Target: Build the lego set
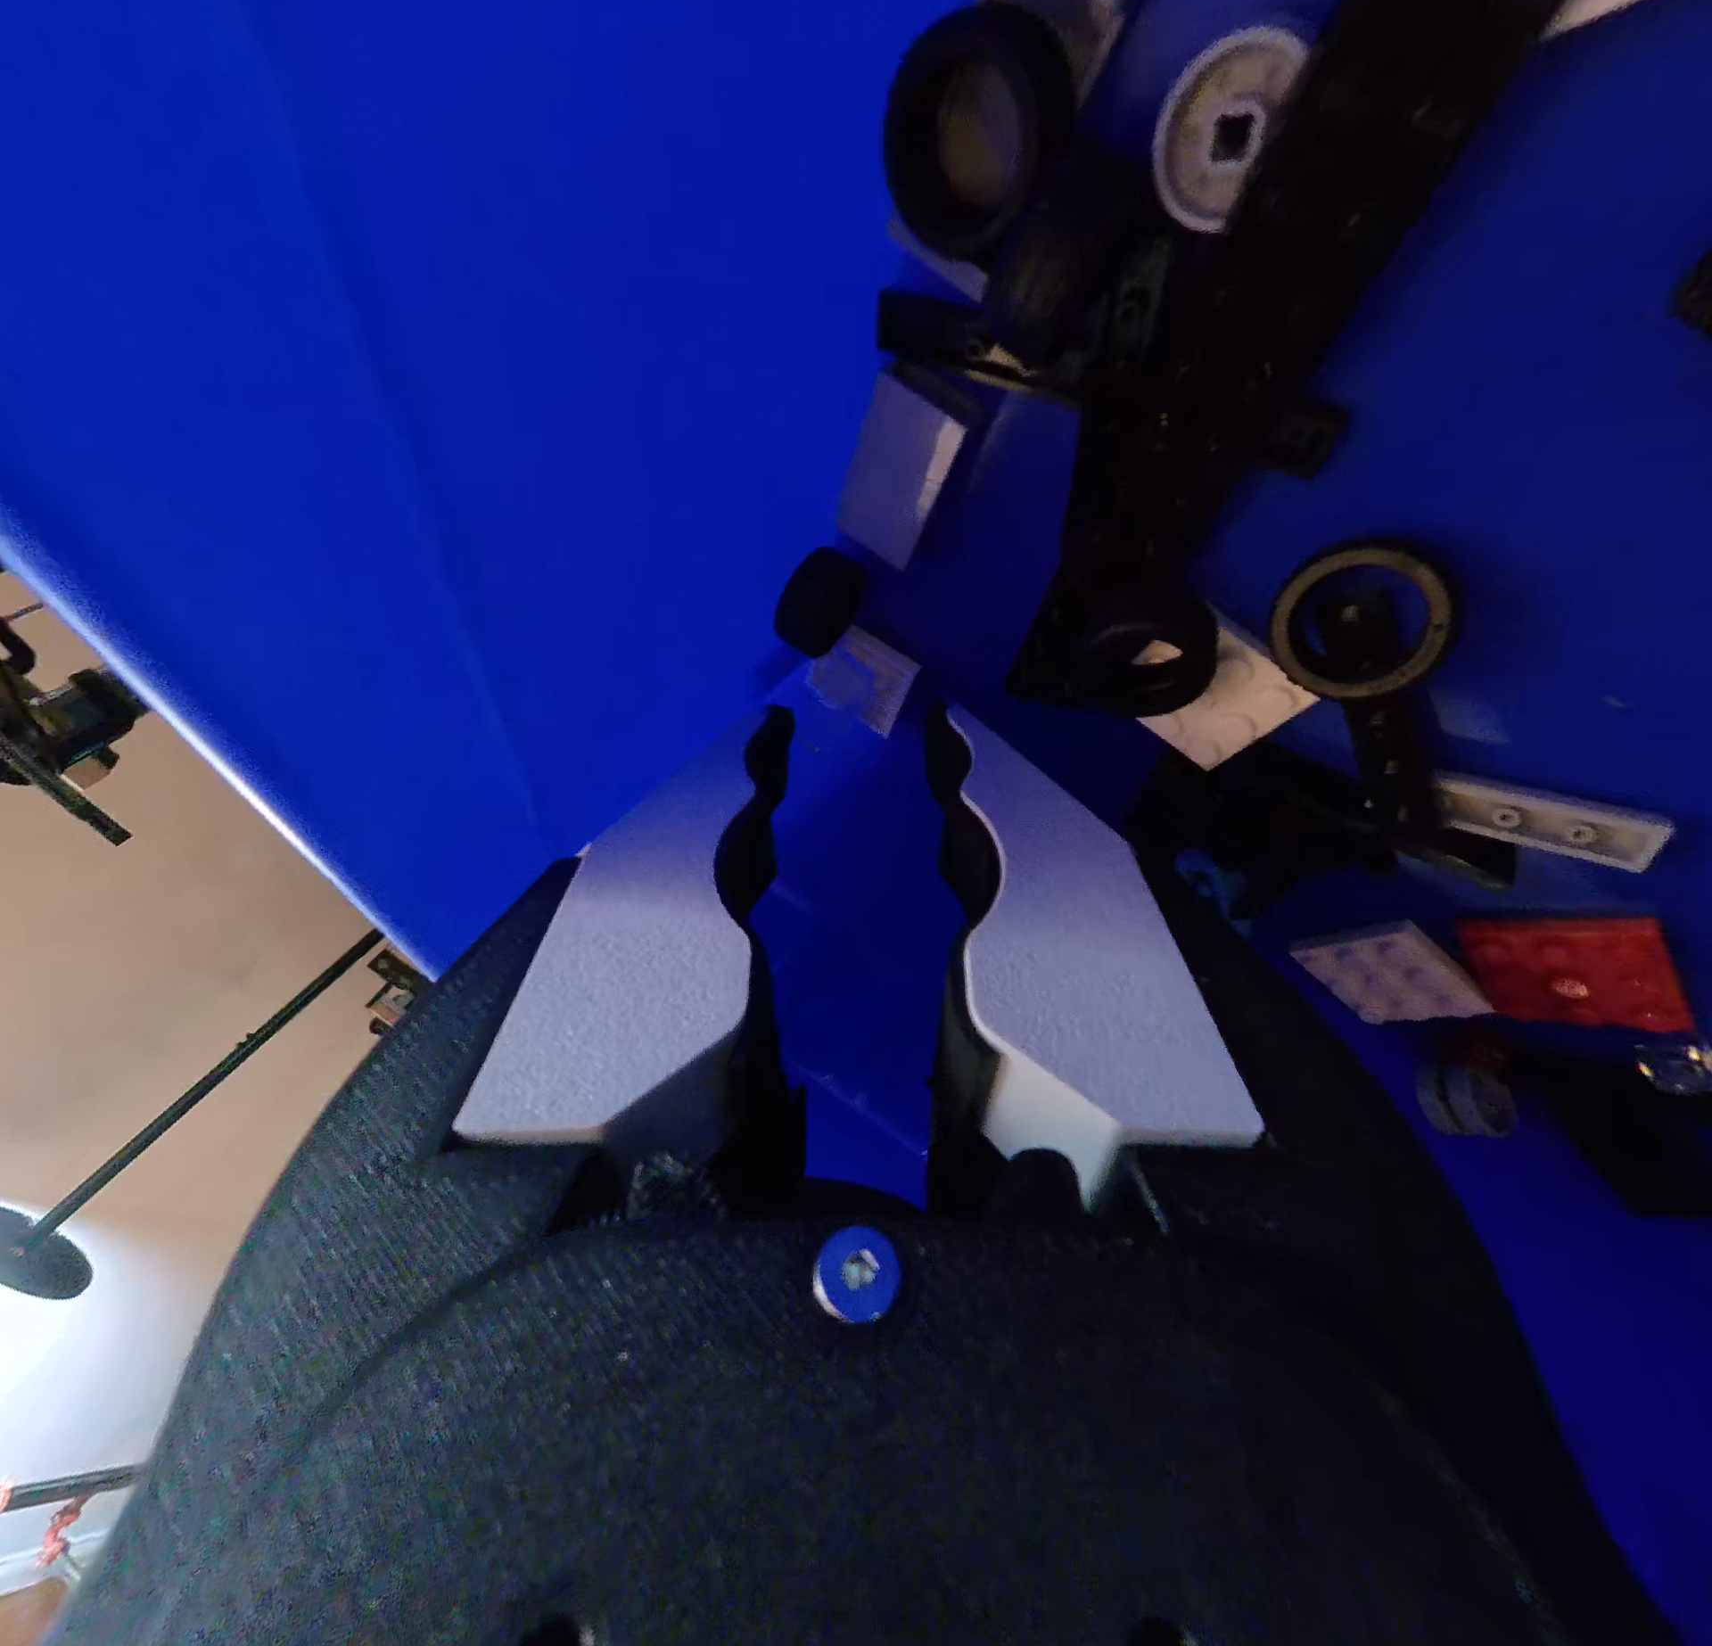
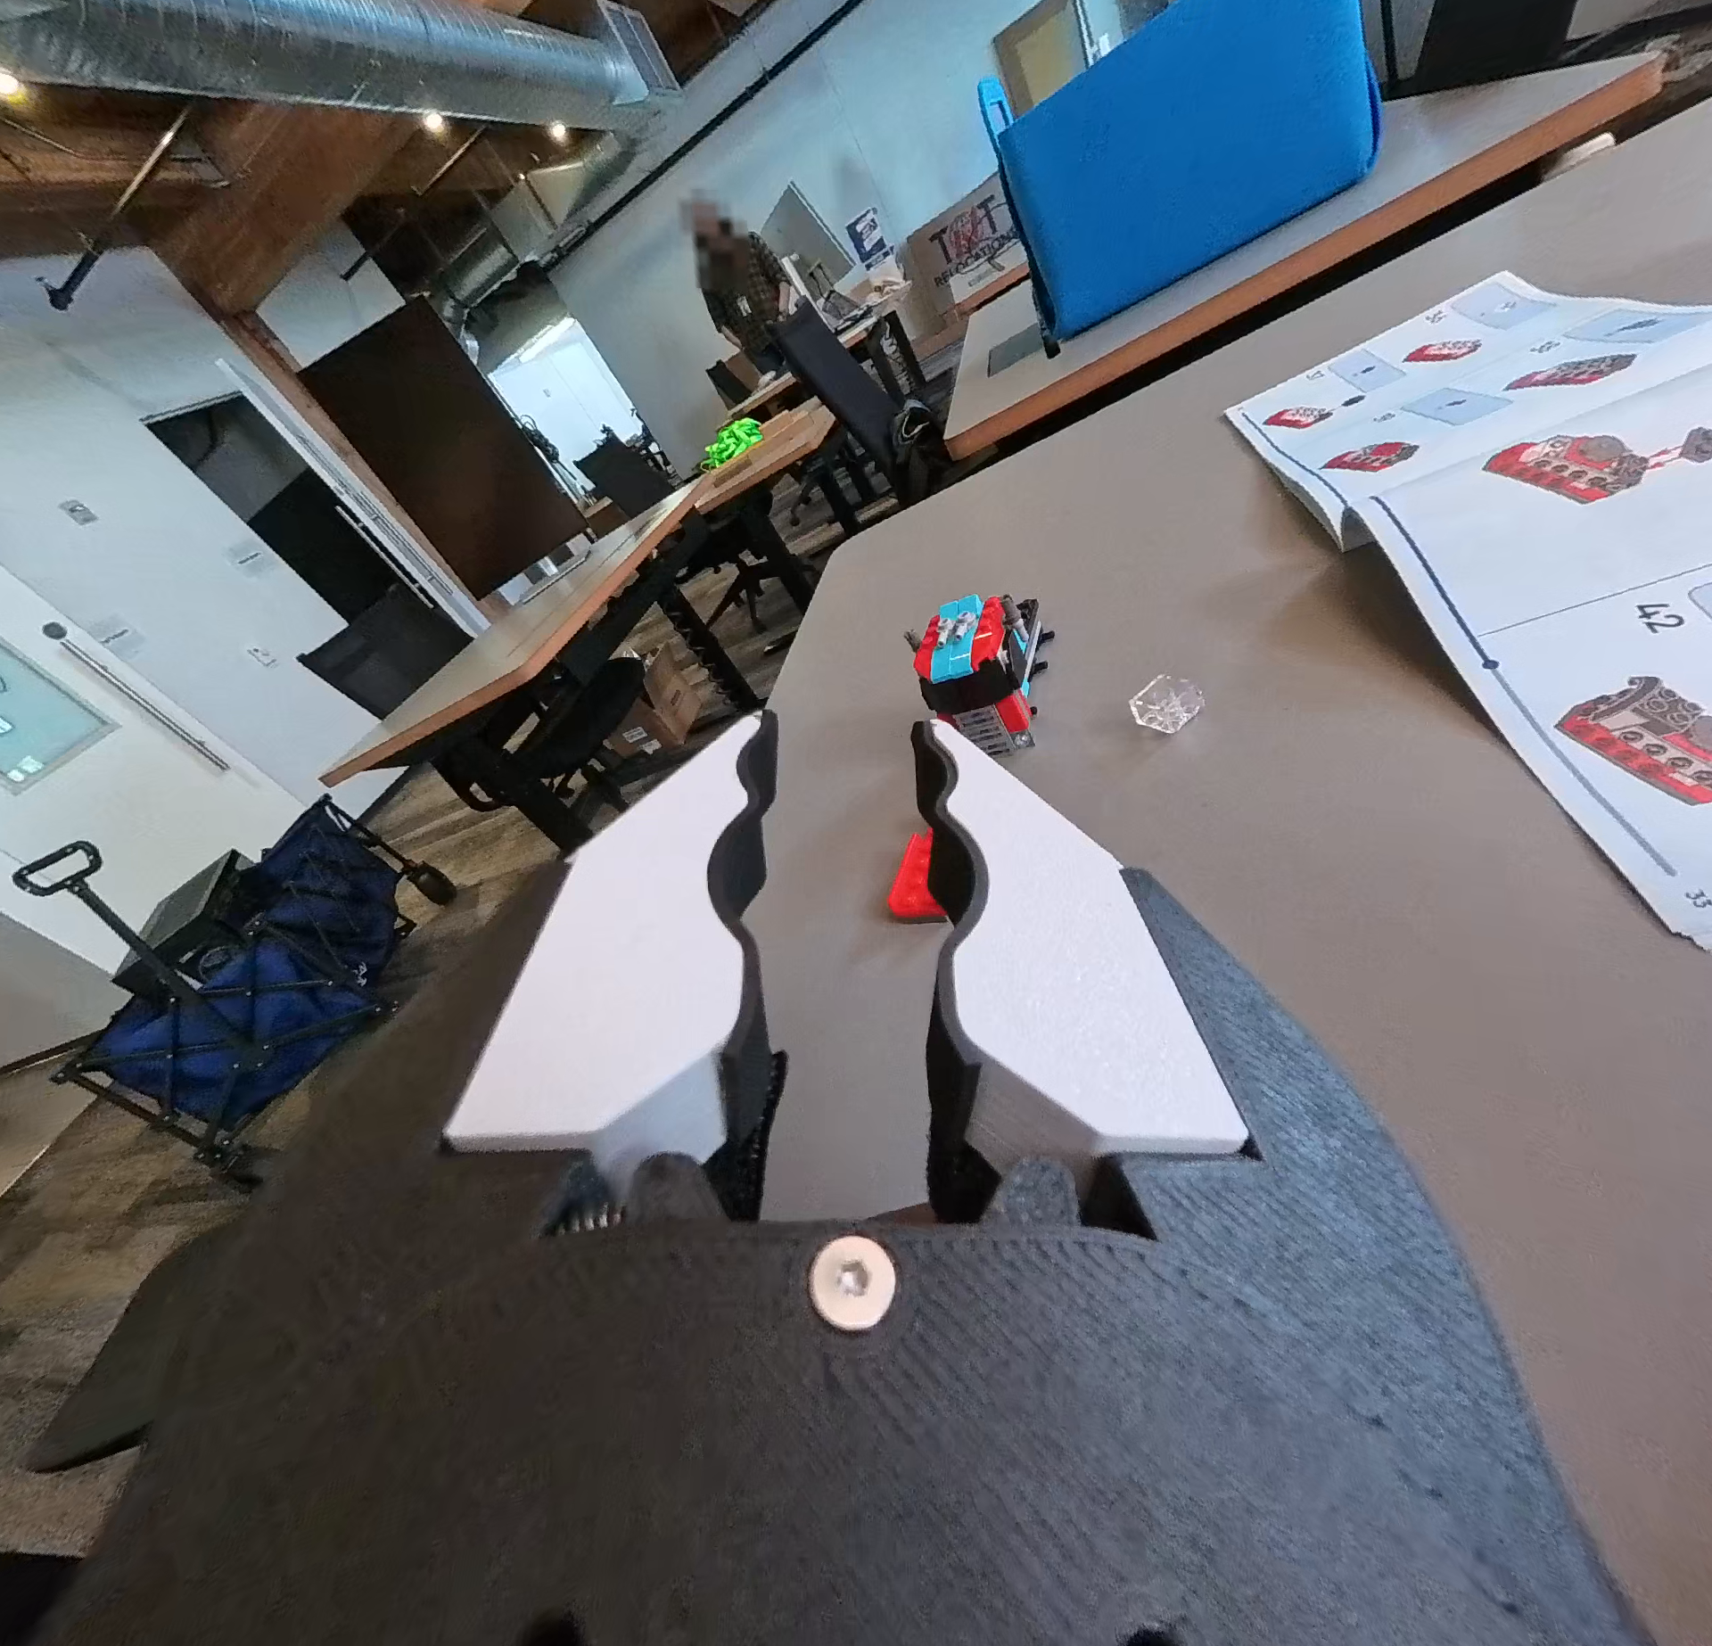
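The tabletop (image 2: pixel 1297 907) is a smooth, matte grey-brown slab stretching ahead of the right hand-held gripper (image 2: pixel 845 740). In the left wrist view a glossy blue surface (image 1: pixel 463 397) fills the scene ahead of the left hand-held gripper (image 1: pixel 857 726), with loose parts strewn over it to that gripper's right. Ahead and right of the right hand-held gripper lies the open instruction booklet (image 2: pixel 1529 536), flat printed paper. Each hand-held gripper has white, grainy wedge-shaped fingers with wavy black inner pads, and both stand parted with nothing between them.

Just beyond the right fingertips, slightly to the right, sits the partly built lego model (image 2: pixel 982 675), a blocky studded stack of red, turquoise, black and grey. A thin red plate (image 2: pixel 912 884) lies on the tabletop against the inner edge of the right finger. Right of the model rests a small clear faceted piece (image 2: pixel 1165 703).

Right of the left hand-held gripper: a long black beam (image 1: pixel 1232 351), a rubbery black tyre (image 1: pixel 973 129), a white toothed disc (image 1: pixel 1223 124), a black ring (image 1: pixel 1360 621), a square red studded plate (image 1: pixel 1579 976), a white studded plate (image 1: pixel 1385 972), and a small black wheel (image 1: pixel 820 601) just ahead of the tips.
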The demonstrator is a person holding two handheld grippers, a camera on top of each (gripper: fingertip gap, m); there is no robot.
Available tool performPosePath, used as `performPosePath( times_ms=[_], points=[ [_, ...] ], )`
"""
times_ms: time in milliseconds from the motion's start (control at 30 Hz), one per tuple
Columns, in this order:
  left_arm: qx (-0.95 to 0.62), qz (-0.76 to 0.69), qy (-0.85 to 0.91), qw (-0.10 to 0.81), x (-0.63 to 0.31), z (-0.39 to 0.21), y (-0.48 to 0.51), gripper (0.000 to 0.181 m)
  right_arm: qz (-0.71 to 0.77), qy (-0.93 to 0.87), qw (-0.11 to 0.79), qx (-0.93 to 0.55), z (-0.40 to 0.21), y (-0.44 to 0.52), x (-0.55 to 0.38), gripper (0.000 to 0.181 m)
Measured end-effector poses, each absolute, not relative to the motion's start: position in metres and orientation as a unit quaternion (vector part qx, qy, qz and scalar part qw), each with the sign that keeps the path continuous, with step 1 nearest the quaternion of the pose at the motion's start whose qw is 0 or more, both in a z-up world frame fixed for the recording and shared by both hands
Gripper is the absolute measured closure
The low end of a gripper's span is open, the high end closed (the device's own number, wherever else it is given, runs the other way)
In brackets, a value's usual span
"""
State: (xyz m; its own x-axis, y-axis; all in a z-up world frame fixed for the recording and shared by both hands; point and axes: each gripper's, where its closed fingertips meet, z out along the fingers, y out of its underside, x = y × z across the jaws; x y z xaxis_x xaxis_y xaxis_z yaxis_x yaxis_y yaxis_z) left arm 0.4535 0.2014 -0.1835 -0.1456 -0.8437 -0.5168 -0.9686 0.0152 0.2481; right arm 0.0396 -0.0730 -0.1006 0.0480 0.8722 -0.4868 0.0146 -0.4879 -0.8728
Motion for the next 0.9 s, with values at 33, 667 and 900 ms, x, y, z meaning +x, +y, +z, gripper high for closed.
performPosePath(
  times_ms=[33,667,900],
  points=[
    [-0.643,0.277,0.705,0.11,0.453,-0.183,0.2,0.149,0.593,-0.353,0.365,-0.625,-0.1,-0.073,0.04,0.152],
    [-0.664,0.243,0.695,0.135,0.453,-0.163,0.19,0.145,0.595,-0.351,0.362,-0.627,-0.1,-0.072,0.04,0.152],
    [-0.641,0.182,0.733,0.133,0.458,-0.157,0.182,0.138,0.597,-0.35,0.358,-0.626,-0.1,-0.072,0.04,0.152]
  ],
)
